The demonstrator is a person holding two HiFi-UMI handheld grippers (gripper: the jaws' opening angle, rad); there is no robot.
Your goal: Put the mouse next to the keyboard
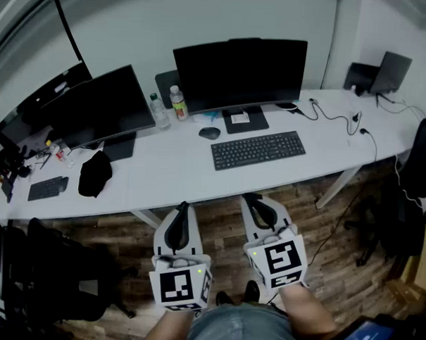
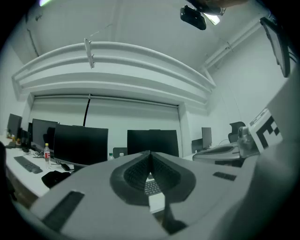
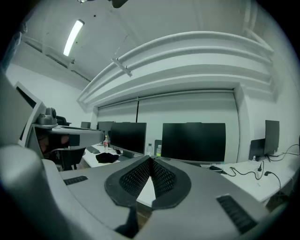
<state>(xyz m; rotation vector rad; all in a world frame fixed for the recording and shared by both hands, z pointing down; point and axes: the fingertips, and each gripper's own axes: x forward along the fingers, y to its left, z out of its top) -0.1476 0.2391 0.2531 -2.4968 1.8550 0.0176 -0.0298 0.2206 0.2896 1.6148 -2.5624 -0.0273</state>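
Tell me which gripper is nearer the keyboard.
Right. The right gripper is off the desk, straight in front of the keyboard; the left gripper is beside it, offset further left.

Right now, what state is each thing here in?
Left tool: shut, empty.
Right tool: shut, empty.
Flat black keyboard: flat on long white desk.
Small black computer mouse: apart from keyboard, untouched.
Wide black centre monitor: screen dark.
Clear yellow-labelled bottle: upright.
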